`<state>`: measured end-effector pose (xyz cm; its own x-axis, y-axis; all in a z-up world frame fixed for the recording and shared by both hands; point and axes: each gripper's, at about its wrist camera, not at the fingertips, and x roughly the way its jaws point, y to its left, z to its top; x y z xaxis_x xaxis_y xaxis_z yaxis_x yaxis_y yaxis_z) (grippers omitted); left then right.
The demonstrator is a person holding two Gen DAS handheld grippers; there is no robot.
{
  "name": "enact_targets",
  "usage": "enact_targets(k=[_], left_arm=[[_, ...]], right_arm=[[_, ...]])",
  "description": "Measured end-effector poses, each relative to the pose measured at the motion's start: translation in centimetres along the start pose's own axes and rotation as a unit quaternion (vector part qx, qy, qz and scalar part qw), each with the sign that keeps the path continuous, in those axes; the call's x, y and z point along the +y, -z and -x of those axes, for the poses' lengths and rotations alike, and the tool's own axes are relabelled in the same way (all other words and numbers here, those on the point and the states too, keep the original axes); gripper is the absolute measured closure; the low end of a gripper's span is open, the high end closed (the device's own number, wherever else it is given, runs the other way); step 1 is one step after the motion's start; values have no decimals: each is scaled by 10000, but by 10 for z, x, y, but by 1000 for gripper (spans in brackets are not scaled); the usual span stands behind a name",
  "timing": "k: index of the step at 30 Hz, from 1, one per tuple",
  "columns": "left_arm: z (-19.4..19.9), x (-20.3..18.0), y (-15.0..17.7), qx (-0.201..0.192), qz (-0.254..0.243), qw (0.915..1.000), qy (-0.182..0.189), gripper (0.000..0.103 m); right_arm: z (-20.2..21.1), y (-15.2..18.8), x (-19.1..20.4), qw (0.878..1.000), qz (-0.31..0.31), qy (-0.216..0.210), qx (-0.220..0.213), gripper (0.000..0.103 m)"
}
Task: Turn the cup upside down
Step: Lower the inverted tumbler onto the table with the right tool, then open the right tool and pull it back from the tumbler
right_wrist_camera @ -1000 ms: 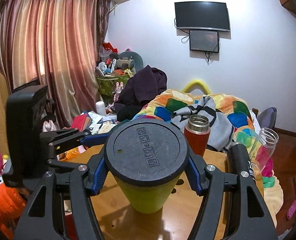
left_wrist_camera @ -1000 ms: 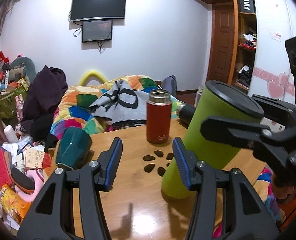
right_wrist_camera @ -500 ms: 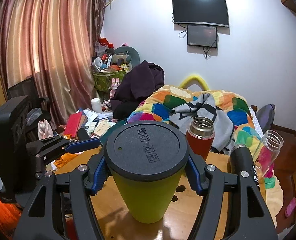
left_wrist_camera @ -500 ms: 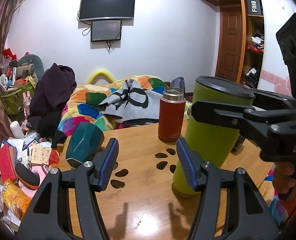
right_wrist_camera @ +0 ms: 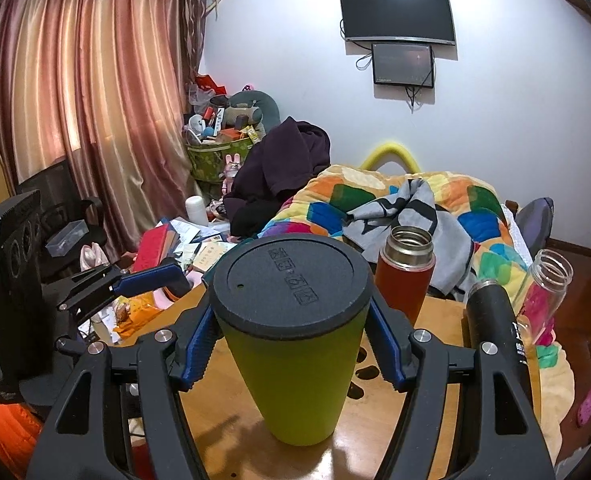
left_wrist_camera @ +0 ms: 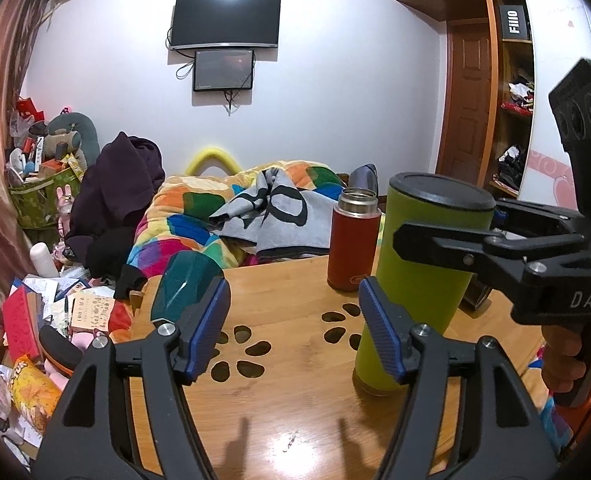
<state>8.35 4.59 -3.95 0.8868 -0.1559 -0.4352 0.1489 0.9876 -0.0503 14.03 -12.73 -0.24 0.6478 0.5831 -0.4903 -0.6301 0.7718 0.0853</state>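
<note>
On the wooden desk (left_wrist_camera: 295, 400), with its paw-print cutouts, the green cup (right_wrist_camera: 295, 360) is standing with its long axis vertical and a flat black end (right_wrist_camera: 291, 284) facing up, so going by the task I'm guessing it's either already turned over or is the thing about to be. Right now the right tongs (right_wrist_camera: 291, 344) are sitting around the cup's upper part just under that black end, one blue pad on each side and pressing on the green wall as far as I can tell, so they're looking closed on it, cup dead centre between them. From the left camera, those same right tongs (left_wrist_camera: 455, 240) are reaching in from the right side and clamping it high up. The left tongs (left_wrist_camera: 295, 332) are hanging wide open with nothing in them, and the cup is sitting just beside and behind their right pad, not between the pads, so the right hand is clearly the nearer one and whatever comes next is probably turning on that side grip across a vertical cup. Smaller stuff: a red thermos (left_wrist_camera: 353, 240) is standing just behind the cup, a teal cup (left_wrist_camera: 183, 284) is lying tipped over at the desk's far left edge, a black bottle (right_wrist_camera: 491, 320) and a clear jar (right_wrist_camera: 547, 288) are off to the right, all near enough that a wide swing could clip them, I reckon.
</note>
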Motion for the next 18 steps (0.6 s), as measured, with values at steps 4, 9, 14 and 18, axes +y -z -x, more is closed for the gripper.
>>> enact_targets(k=[4,9,14,18], left_arm=[[10,2,-3,-138,86,9999,-9,31],[30,-1,-12,-401,123,9991,0,26],[56,-15,-19,-787,77,9968,-156,8],[73,-27,-22,-1013,48,9945,-268,1]], right_arm=[[15,2,0,9999,-18,-43,-149,38],[47,6,-2,9988,-35,72,-492,26],[81,8,-2,9958,-15,357,-841,17],[105,12,-1,9932,-56,544,-1032,6]])
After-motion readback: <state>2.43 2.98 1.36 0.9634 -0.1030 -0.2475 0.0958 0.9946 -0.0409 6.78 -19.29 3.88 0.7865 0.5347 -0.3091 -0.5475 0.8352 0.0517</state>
